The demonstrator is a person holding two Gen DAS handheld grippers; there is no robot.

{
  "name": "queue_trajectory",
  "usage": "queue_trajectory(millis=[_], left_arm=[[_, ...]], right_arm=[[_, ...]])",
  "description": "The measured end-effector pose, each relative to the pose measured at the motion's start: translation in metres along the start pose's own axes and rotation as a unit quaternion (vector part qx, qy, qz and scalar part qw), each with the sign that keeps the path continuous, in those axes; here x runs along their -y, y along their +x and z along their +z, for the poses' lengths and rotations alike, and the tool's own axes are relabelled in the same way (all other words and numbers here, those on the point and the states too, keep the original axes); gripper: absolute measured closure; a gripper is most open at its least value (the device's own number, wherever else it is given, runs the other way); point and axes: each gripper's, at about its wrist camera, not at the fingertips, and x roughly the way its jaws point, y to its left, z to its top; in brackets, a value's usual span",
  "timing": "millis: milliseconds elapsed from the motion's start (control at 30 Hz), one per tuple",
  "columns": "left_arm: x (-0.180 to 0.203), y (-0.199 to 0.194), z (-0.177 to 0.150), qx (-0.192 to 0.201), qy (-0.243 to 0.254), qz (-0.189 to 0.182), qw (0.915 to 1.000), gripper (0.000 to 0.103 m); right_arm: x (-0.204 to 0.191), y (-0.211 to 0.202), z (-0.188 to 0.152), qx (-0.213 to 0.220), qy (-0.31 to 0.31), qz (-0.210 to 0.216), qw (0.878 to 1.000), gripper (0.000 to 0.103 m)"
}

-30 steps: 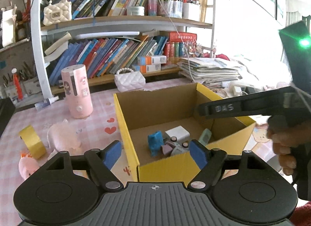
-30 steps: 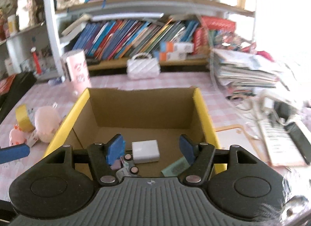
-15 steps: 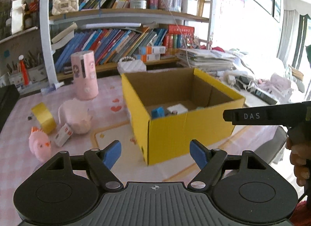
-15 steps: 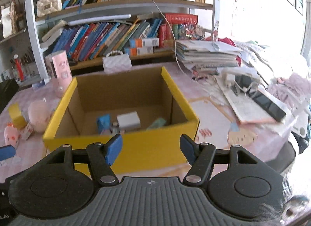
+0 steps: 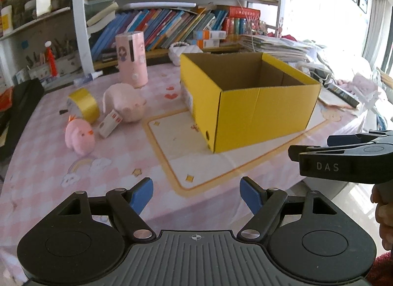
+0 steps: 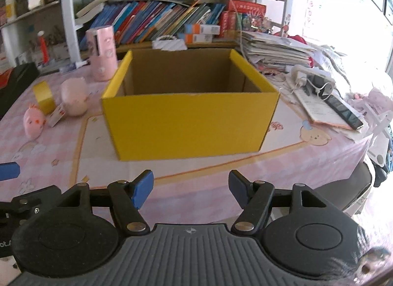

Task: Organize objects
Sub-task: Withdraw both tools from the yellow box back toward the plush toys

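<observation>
A yellow cardboard box point(image 5: 265, 111) point(image 6: 189, 123) stands open-topped on the pink tablecloth; its contents are hidden from here. Left of it lie a yellow tape roll point(image 5: 83, 105) point(image 6: 44, 96), a round pink plush point(image 5: 124, 102) point(image 6: 73, 99), a pink chick toy point(image 5: 78, 136) point(image 6: 34, 120) and a small white-and-red carton point(image 5: 110, 123). My left gripper point(image 5: 196, 193) hangs open and empty over the table's near edge. My right gripper point(image 6: 190, 188) sits well in front of the box, its jaws opening with nothing between them; its side shows in the left wrist view point(image 5: 343, 160).
A tall pink cylinder point(image 5: 132, 59) and a white quilted purse point(image 5: 184, 51) stand behind the box. Stacked papers point(image 6: 275, 50), a power strip point(image 6: 312, 77) and a phone point(image 6: 343, 111) crowd the right side. Bookshelves fill the back wall. A hand point(image 5: 383, 217) holds the right gripper.
Both grippers have pulled back from above the box toward the table's near edge. The box's inside items, seen earlier, are now hidden by its front wall. The right jaws have spread slightly.
</observation>
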Motion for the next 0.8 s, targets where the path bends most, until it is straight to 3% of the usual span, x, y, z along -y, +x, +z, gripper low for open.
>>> queue_trajectory(millis=[800], left_arm=[[-0.051, -0.045, -0.037, 0.001, -0.040, 0.044, 0.9982, 0.023]], right_arm=[[-0.072, -0.021, -0.022, -0.016, -0.045, 0.073, 0.996, 0.035]])
